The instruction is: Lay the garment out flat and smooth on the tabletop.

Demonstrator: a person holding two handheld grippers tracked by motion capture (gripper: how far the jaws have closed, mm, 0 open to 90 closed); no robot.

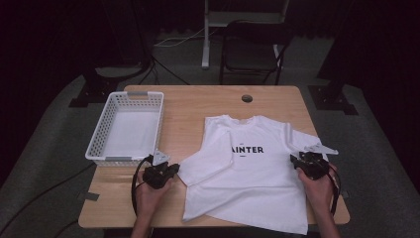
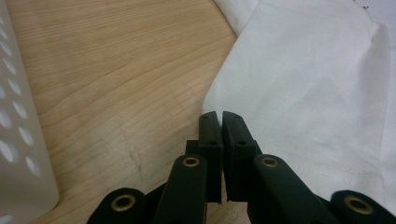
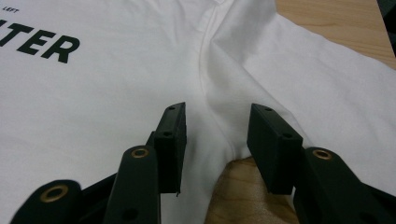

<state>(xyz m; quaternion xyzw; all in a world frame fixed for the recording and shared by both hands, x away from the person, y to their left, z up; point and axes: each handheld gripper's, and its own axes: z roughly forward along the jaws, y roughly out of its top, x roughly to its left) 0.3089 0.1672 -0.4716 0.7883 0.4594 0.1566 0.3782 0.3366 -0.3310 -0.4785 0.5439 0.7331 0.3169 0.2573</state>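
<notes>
A white T-shirt [image 1: 247,183] with black lettering lies face up on the wooden table [image 1: 188,106], its left sleeve [image 1: 205,158] lying over the body. My left gripper [image 1: 173,169] rests on the wood at that sleeve's corner. In the left gripper view its jaws [image 2: 218,115] are shut, tips at the cloth's edge [image 2: 303,84], with no cloth showing between them. My right gripper [image 1: 296,159] is open over the shirt's right side. In the right gripper view its jaws [image 3: 217,108] stand astride the seam where sleeve meets body [image 3: 116,93].
A white perforated basket [image 1: 99,144], empty, stands at the table's left, close beside my left gripper [image 2: 14,140]. A round hole [image 1: 246,98] sits near the table's far edge. A dark chair [image 1: 252,49] and stand legs are behind the table.
</notes>
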